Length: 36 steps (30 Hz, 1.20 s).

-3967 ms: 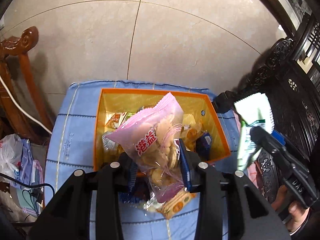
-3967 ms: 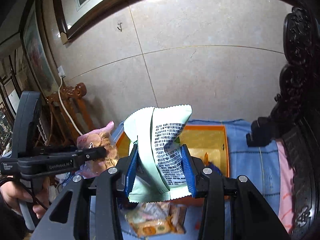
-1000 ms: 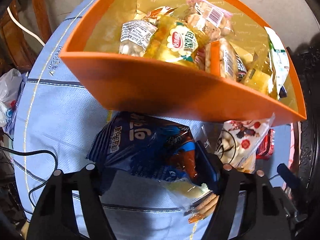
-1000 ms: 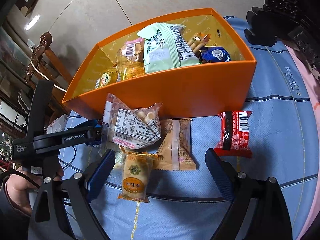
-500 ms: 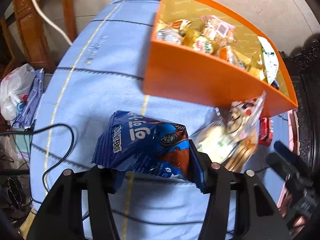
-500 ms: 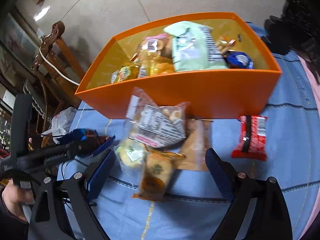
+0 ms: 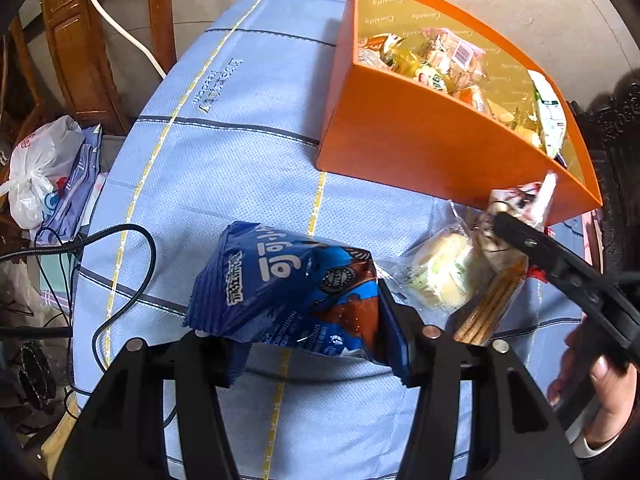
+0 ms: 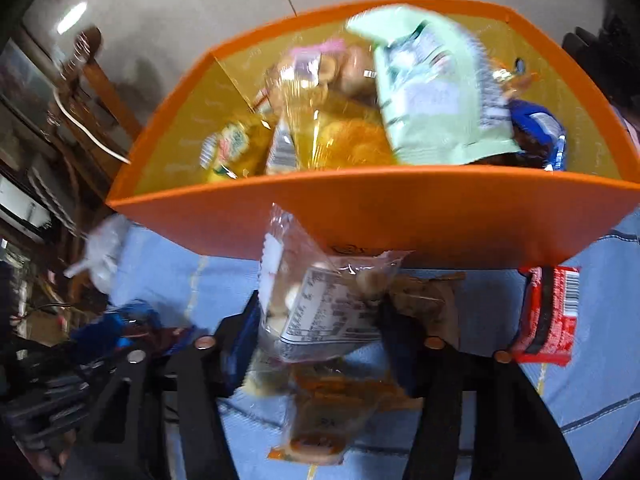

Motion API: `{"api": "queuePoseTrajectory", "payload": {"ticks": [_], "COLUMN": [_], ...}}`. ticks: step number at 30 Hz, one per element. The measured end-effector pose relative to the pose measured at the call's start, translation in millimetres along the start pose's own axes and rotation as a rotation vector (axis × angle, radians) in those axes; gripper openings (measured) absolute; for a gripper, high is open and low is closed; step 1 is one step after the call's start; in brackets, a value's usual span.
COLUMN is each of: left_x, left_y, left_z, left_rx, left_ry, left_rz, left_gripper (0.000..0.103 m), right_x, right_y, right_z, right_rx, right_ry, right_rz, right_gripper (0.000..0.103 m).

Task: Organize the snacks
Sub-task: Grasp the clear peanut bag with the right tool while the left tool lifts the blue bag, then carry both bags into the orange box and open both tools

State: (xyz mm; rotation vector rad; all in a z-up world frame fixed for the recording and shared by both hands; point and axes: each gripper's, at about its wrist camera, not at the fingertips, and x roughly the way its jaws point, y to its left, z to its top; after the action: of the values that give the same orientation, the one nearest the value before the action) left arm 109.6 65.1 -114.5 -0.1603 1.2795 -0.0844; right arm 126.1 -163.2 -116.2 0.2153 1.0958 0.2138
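Even daylight is filling the left wrist view, which is staying sharp; soft shadows are falling across the blue cloth point(image 7: 224, 152). The right wrist view is smearing heavily with motion blur, softening the orange box point(image 8: 400, 208) and its contents. Fisheye distortion is bending both frames, and the corners are darkening to black.

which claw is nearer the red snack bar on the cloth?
Right. The right claw sits just left of the red snack bar, gripping a clear packet. The left claw holds a blue bag farther left.
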Motion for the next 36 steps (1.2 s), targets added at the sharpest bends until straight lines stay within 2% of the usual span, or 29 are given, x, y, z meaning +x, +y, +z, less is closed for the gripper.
{"api": "queuePoseTrajectory", "payload": {"ticks": [3,8,21,29,36], "left_x": [-5,-17,-56,-75,-97], "left_y": [-4,-17,-55,-72,-89], "left_z": [-3,-6,-24,-18,27], "left_rx": [0.005,0.042,0.148,0.187,0.203], "left_ry": [-0.008,-0.031,-0.078,-0.103,-0.184], "left_rz": [-0.005,-0.019,-0.055,-0.065,-0.072], "left_gripper": [0.054,0.054,0.054,0.054,0.054], "right_x": [-34,-79,-123,-142,-152], "right_y": [-7,-21,-42,-39,-35], "right_z": [-10,-33,-75,-57,-18], "right_rx": [0.006,0.027,0.045,0.023,-0.011], "right_ry": [-0.062,-0.115,-0.128,-0.19,-0.251], "right_rz": [0.022,0.032,0.019,0.037,0.041], "right_gripper": [0.053,0.053,0.054,0.054,0.055]}}
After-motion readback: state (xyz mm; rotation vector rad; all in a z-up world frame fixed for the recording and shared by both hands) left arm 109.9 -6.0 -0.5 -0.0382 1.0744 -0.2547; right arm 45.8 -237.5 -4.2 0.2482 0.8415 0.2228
